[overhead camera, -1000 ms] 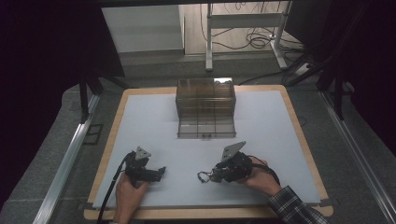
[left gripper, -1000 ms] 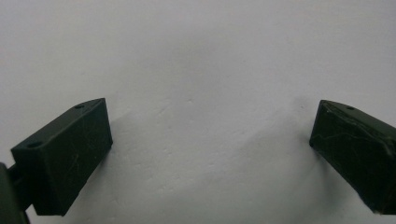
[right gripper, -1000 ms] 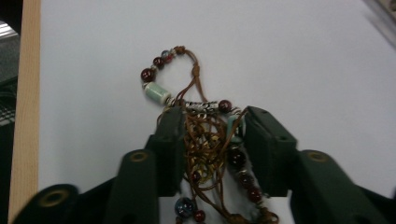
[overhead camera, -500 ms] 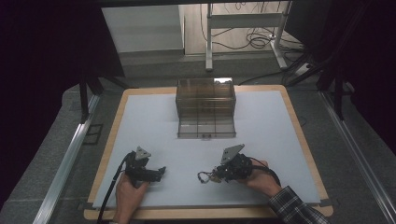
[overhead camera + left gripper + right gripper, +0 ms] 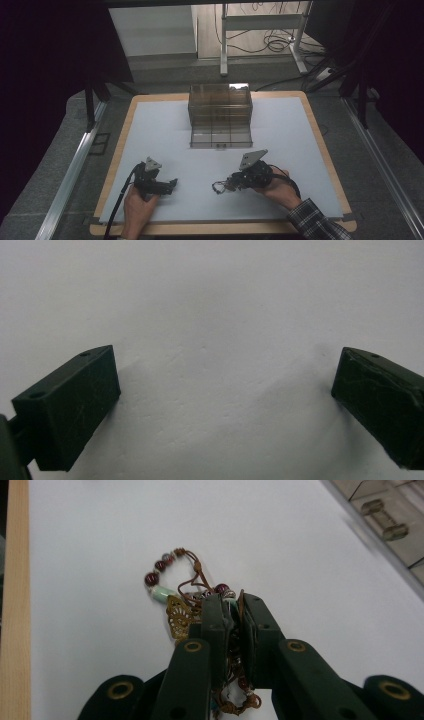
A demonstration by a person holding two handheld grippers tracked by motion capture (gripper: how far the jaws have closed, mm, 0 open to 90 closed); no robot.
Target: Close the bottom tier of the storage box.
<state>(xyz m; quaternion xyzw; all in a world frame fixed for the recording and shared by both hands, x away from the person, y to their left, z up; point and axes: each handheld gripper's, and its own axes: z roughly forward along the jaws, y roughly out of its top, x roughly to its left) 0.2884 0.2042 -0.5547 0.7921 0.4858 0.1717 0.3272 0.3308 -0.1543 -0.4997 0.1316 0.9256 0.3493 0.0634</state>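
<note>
- Presently, the right hand-held gripper (image 5: 232,611) is clamped on a beaded bracelet (image 5: 186,600); brown cord and dark red beads are pinched between its jaws, while a pale green bead and a gold filigree charm trail out onto the white bench (image 5: 280,125).
- In the high view the right hand-held gripper (image 5: 226,185) sits low over the bench's near right part, the bracelet (image 5: 218,188) hanging at its tip, touching or just above the surface; which cannot be told.
- The left hand-held gripper (image 5: 173,182) rests near the front left; in its own view the jaws stand wide apart with bare bench between them, holding nothing.
- A clear compartmented organiser box (image 5: 220,116) stands at the far middle, well apart from both hands.
- Judgement: the step appears to be carrying the bracelet, probably toward the box. Done well, the lift is slow and vertical so the loose strands clear the bench, with the grip kept firm on the cord.
</note>
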